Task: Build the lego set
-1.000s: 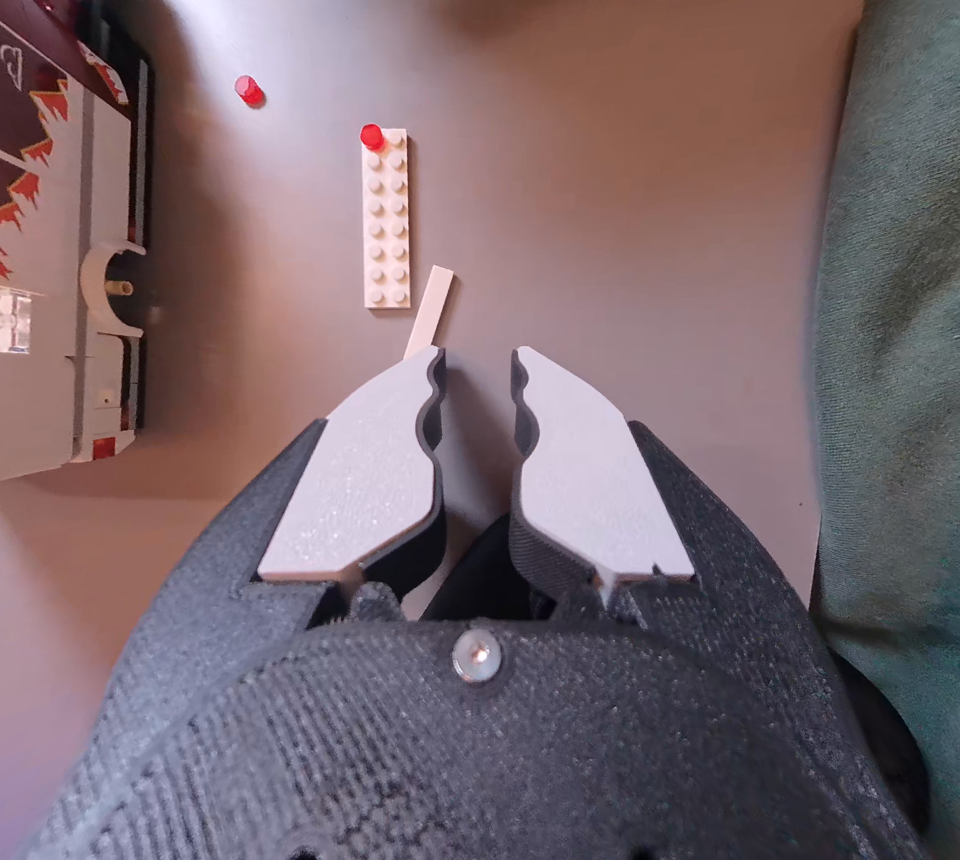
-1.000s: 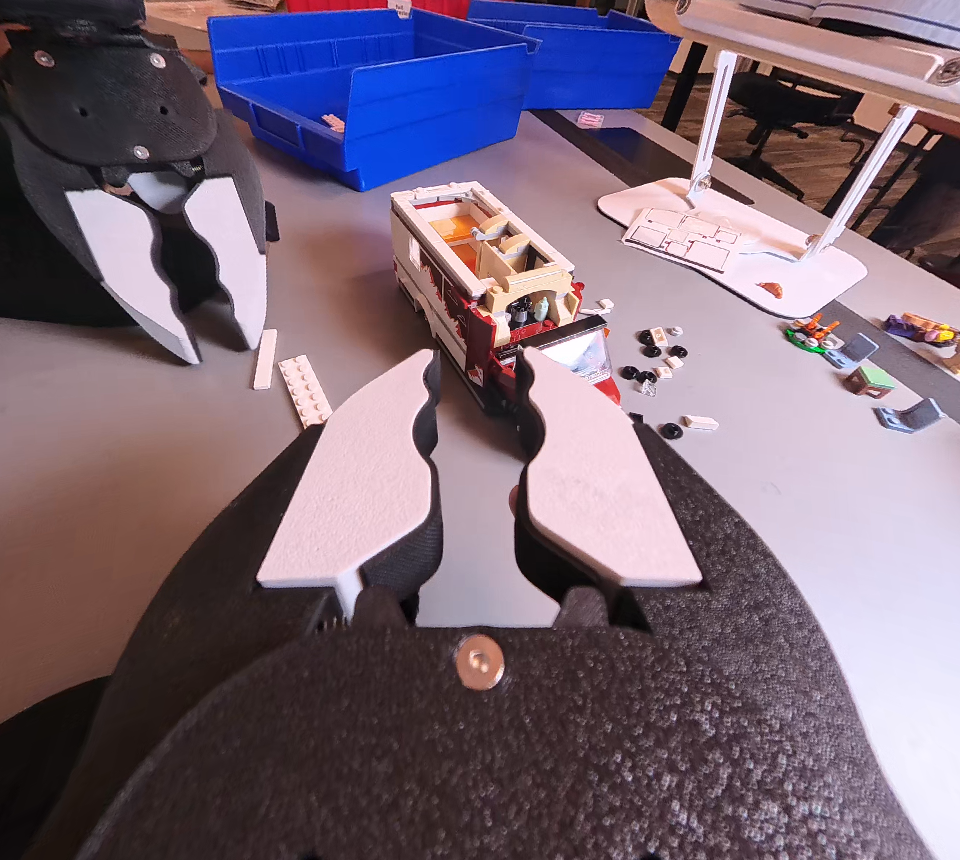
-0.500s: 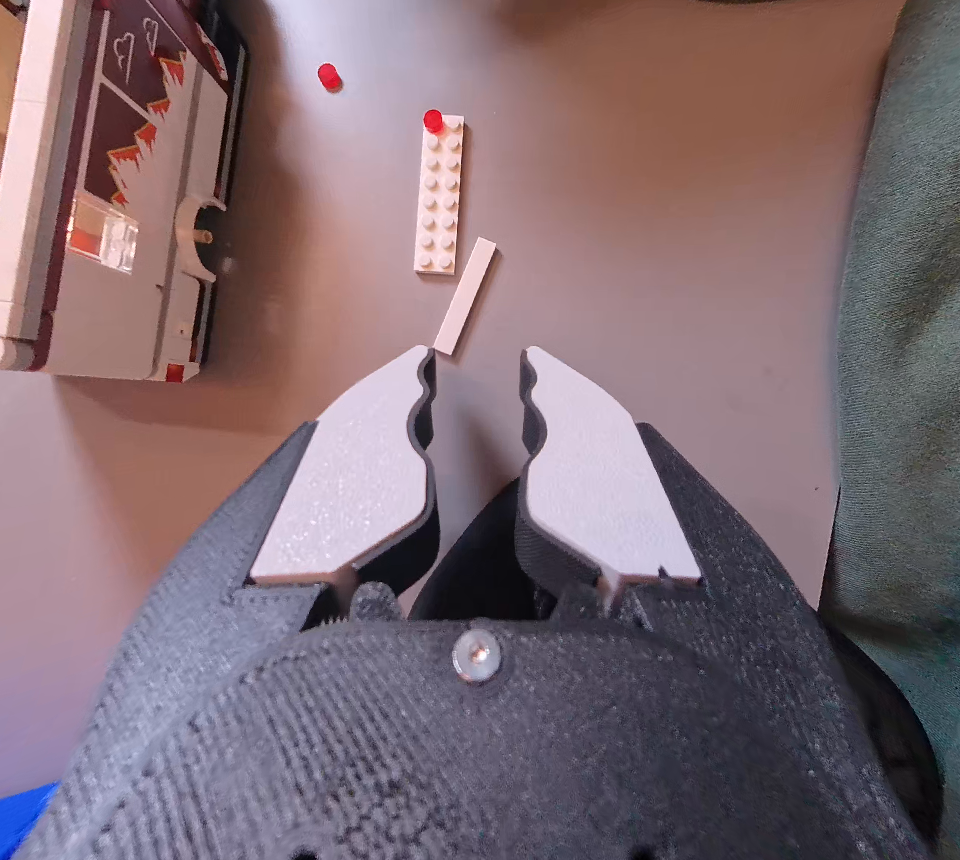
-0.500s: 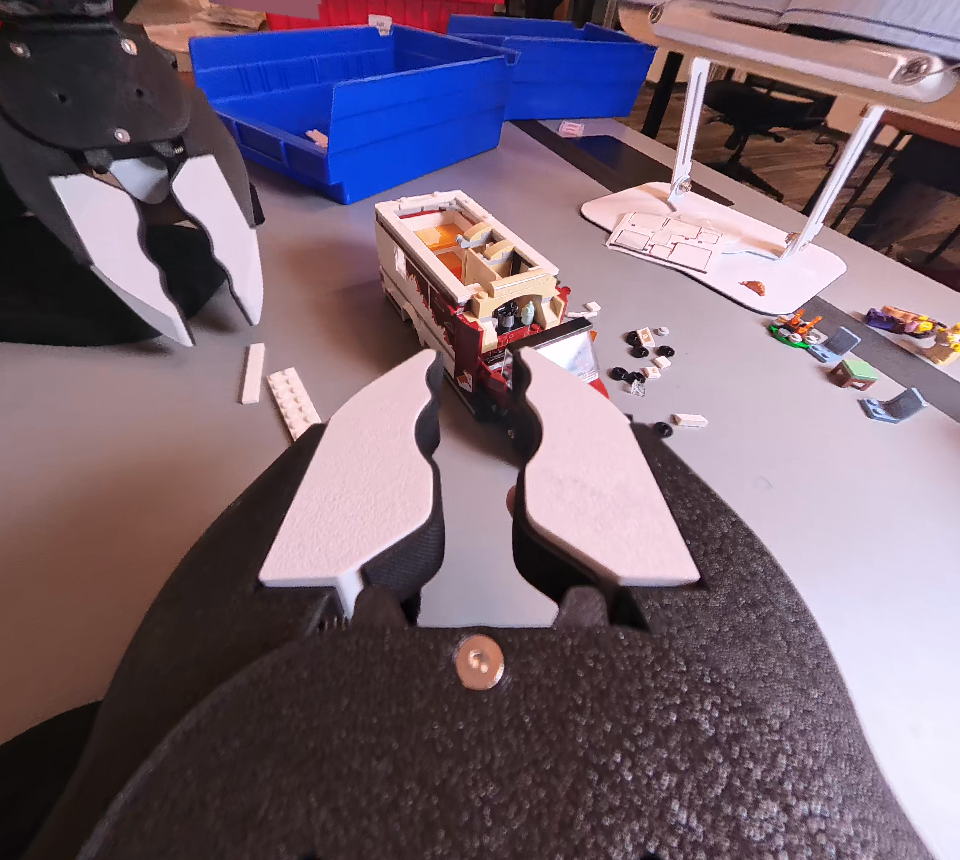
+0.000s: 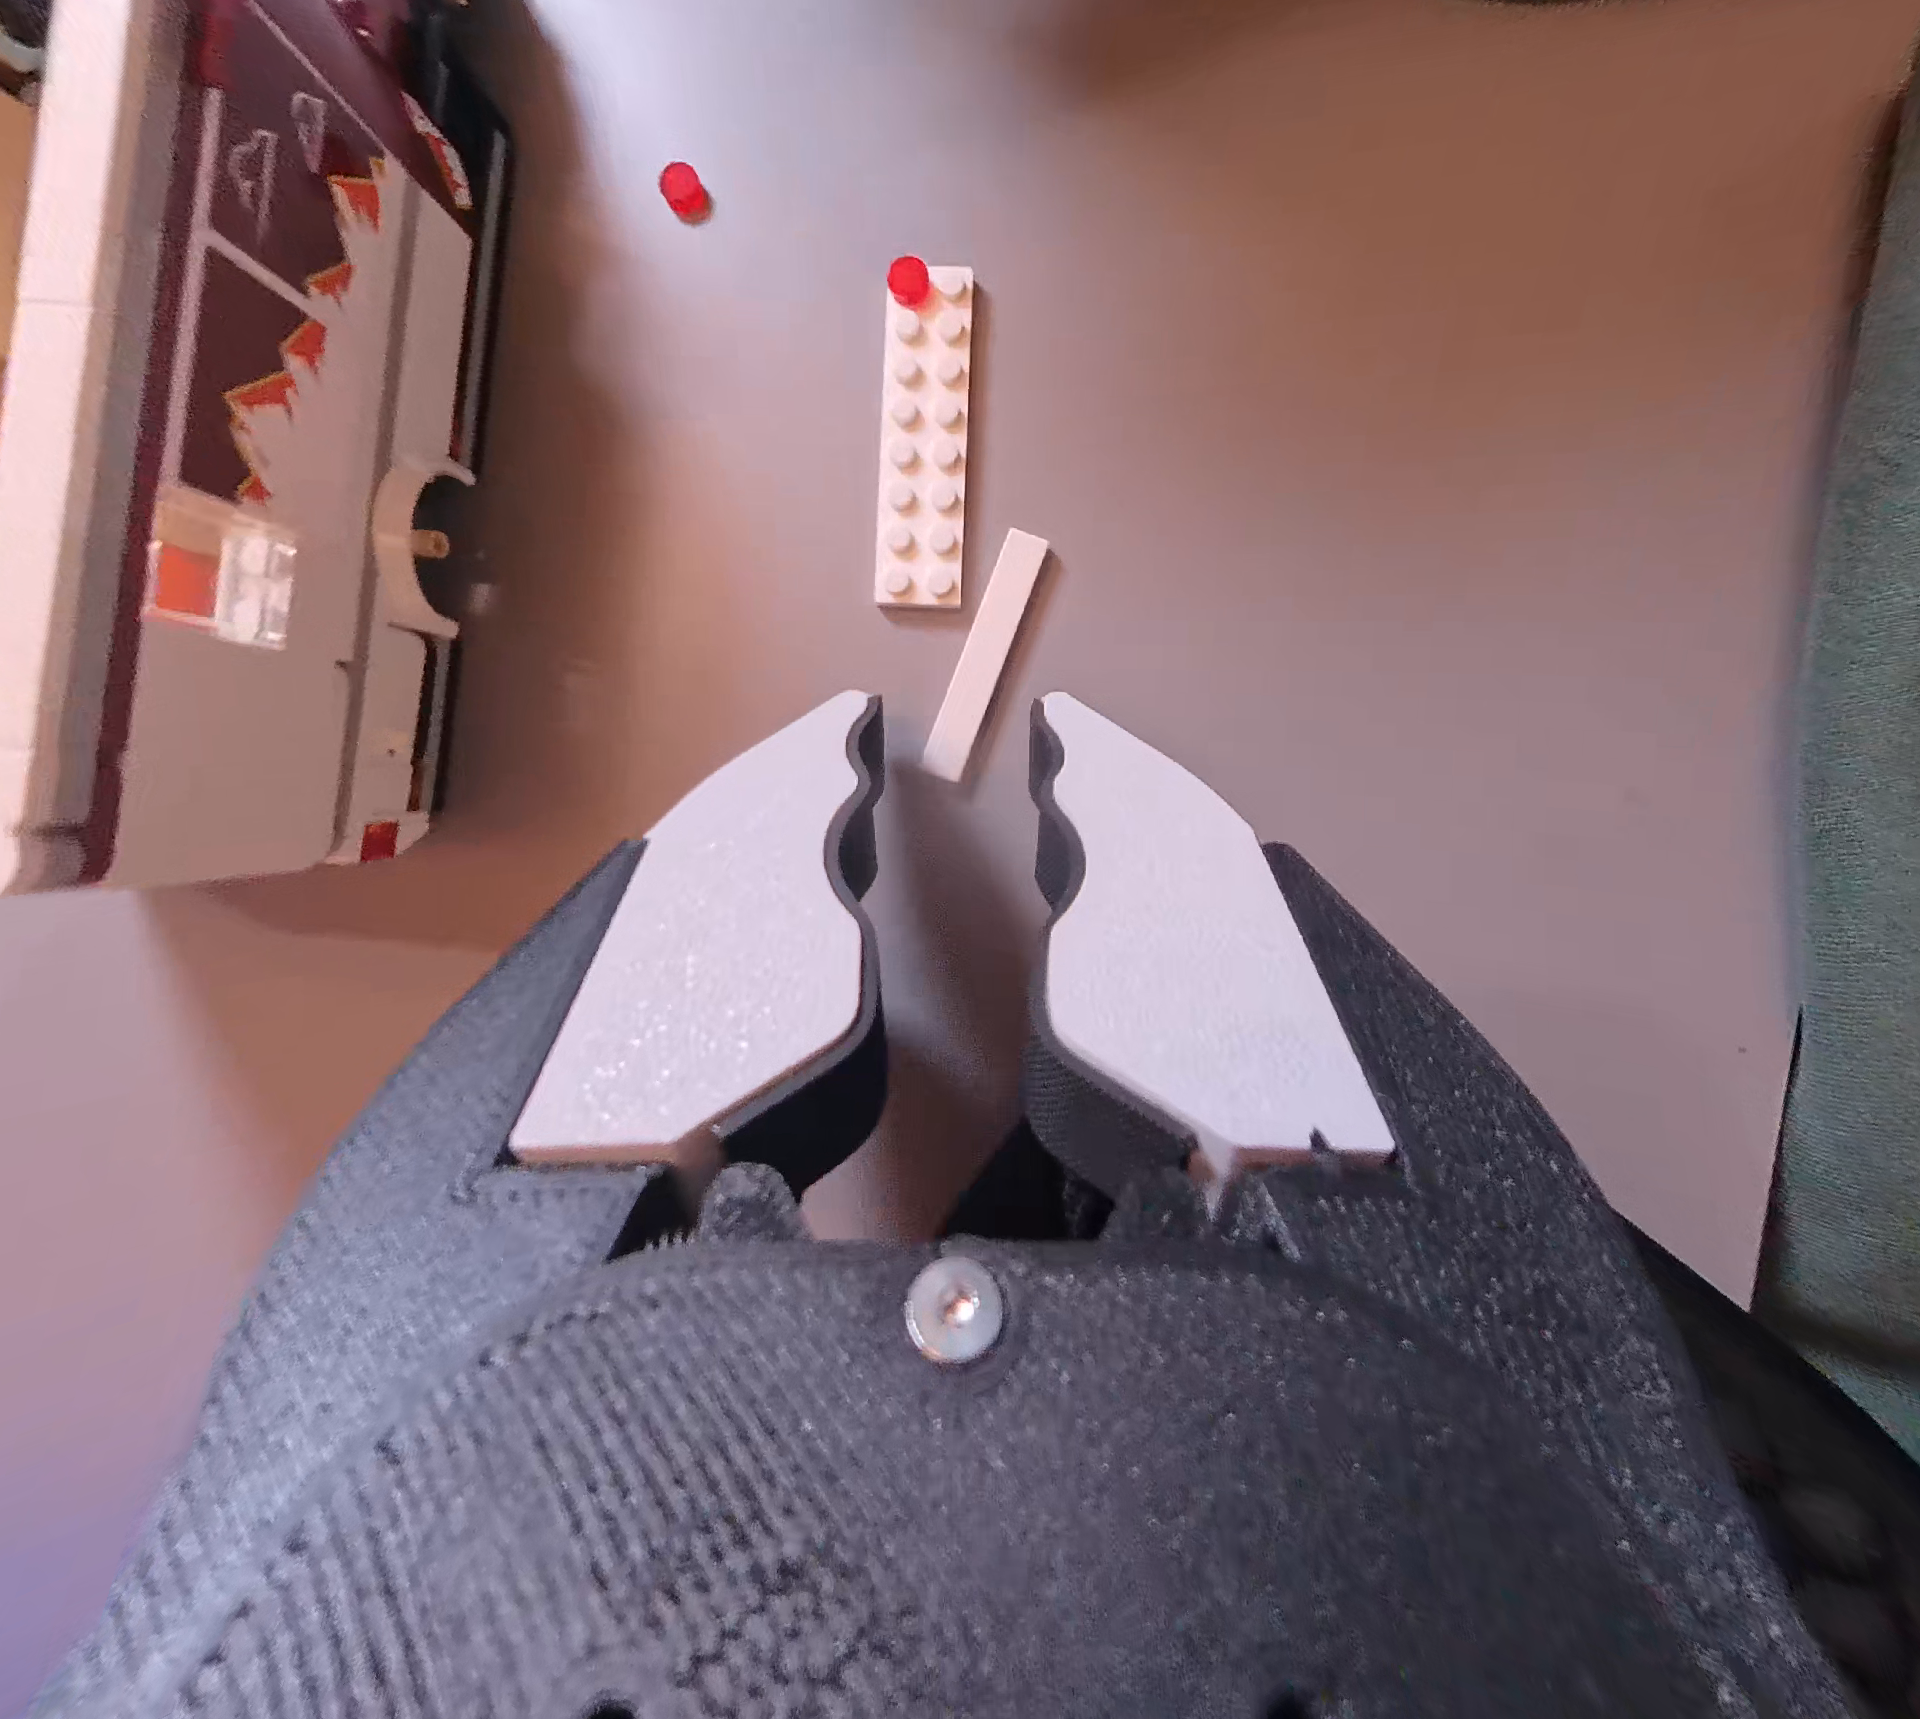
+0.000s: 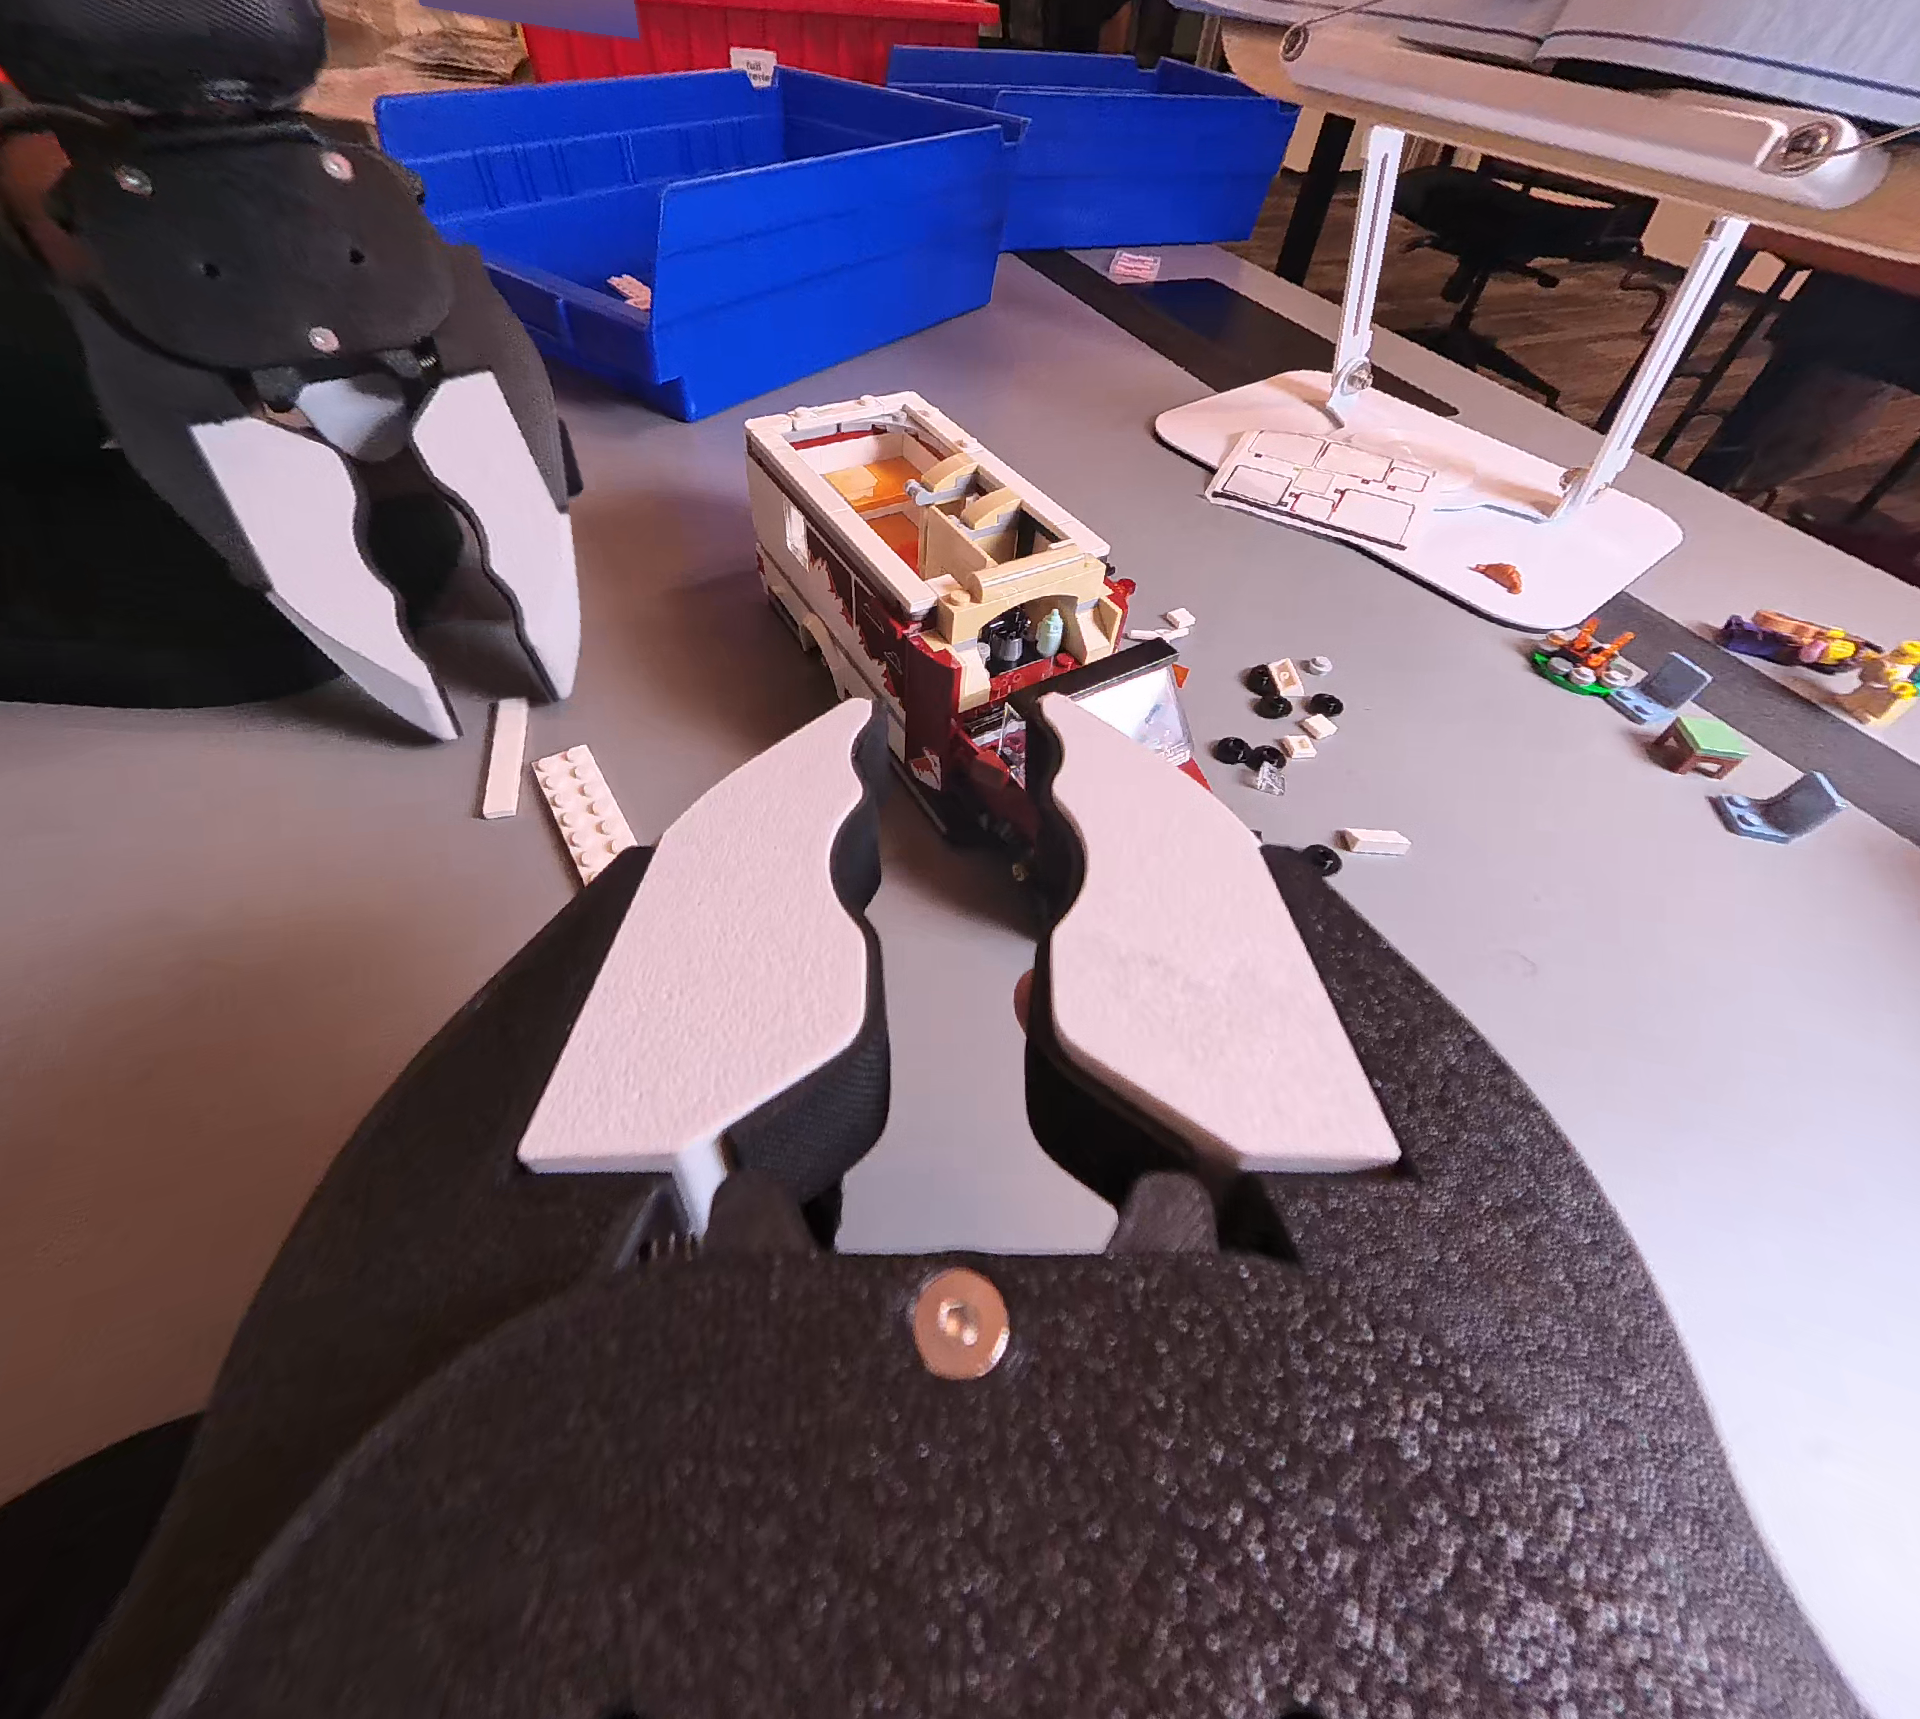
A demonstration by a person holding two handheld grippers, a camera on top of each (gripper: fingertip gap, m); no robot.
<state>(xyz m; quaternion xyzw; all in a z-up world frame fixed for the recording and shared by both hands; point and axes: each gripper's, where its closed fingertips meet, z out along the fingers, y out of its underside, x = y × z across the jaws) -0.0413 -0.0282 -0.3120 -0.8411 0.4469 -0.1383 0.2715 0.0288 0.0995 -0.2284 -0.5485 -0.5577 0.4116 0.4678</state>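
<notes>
Grey tabletop (image 5: 1351,526); my left gripper (image 5: 956,719) unclenched, empty, white smooth strip (image 5: 987,656) just ahead at frame centre, long axis slanting upper right; right gripper (image 6: 956,719) parted, empty, farther.

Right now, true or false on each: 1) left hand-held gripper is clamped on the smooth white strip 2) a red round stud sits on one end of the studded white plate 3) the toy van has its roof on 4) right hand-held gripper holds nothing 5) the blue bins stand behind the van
1) False. The left hand-held gripper is open; the smooth white strip lies flat on the table, with daylight to both fingertips.
2) True. The red round stud sits on the far end of the studded white plate.
3) False. The toy van is open on top, interior visible.
4) True. The right hand-held gripper is open with nothing between its fingers.
5) True. The blue bins stand behind it.
</notes>
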